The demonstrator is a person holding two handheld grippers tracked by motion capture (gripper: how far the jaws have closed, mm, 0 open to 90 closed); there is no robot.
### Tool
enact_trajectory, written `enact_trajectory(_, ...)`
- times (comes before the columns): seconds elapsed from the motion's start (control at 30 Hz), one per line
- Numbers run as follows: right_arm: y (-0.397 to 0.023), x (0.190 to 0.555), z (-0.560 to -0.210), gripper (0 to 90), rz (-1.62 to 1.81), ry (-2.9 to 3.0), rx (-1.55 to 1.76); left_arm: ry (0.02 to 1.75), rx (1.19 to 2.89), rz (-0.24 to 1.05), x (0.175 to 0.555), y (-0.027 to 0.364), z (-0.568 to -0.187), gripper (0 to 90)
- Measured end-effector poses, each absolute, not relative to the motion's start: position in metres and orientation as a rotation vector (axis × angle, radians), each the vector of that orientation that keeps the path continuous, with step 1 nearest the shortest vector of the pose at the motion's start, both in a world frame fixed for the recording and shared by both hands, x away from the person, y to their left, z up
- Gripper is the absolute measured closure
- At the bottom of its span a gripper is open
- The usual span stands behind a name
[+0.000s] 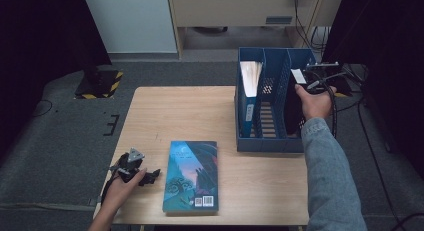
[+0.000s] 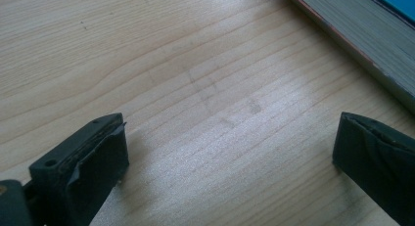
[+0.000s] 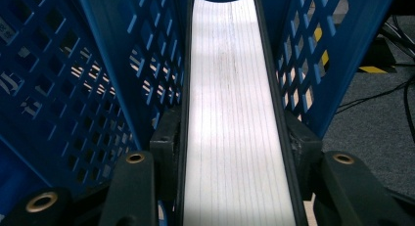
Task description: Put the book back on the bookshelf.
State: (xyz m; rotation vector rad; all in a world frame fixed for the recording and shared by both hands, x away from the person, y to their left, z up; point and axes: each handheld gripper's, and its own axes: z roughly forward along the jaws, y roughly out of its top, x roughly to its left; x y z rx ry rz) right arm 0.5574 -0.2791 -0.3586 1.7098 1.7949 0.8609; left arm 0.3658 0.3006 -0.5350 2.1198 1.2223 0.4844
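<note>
- Right claw (image 3: 230, 152) clamped on a dark-covered book with white page edges (image 3: 235, 113), pads pinching both covers, page edge facing the camera.
- Book standing upright in the rightmost slot of the blue plastic lattice-walled file rack (image 1: 265, 141), far right on the light wooden desk (image 1: 190, 111). Gripped across its thickness, probably so it slides straight down between the dividers without snagging.
- Looks nearly seated already, so letting go is likely next. Can't tell if the bottom edge touches the rack floor.
- Another book with a blue spine (image 1: 248, 98) parked upright in the leftmost slot, middle slot free.
- Left claw (image 1: 150, 177) resting low near the front left corner, jaws wide apart with nothing between, just bare wood.
- Teal illustrated paperback (image 1: 192, 176) lying flat just beside that claw, barcode toward the person. Guessing it's next up.
</note>
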Motion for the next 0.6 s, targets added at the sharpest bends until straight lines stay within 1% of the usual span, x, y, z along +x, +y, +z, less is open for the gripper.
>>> enact_trajectory(0.23,-0.277,0.556,-0.360,49.4,0.877,1.813,1.690,1.222,2.120,0.484,0.366,0.300,-0.535,0.0)
enact_trajectory(0.47,-0.274,0.546,-0.355,46.0,0.887,1.821,1.713,1.220,2.122,0.482,0.366,0.300,-0.535,0.0)
enact_trajectory(0.6,-0.276,0.539,-0.352,45.6,0.905,1.826,1.708,1.217,2.124,0.482,0.366,0.300,-0.535,0.0)
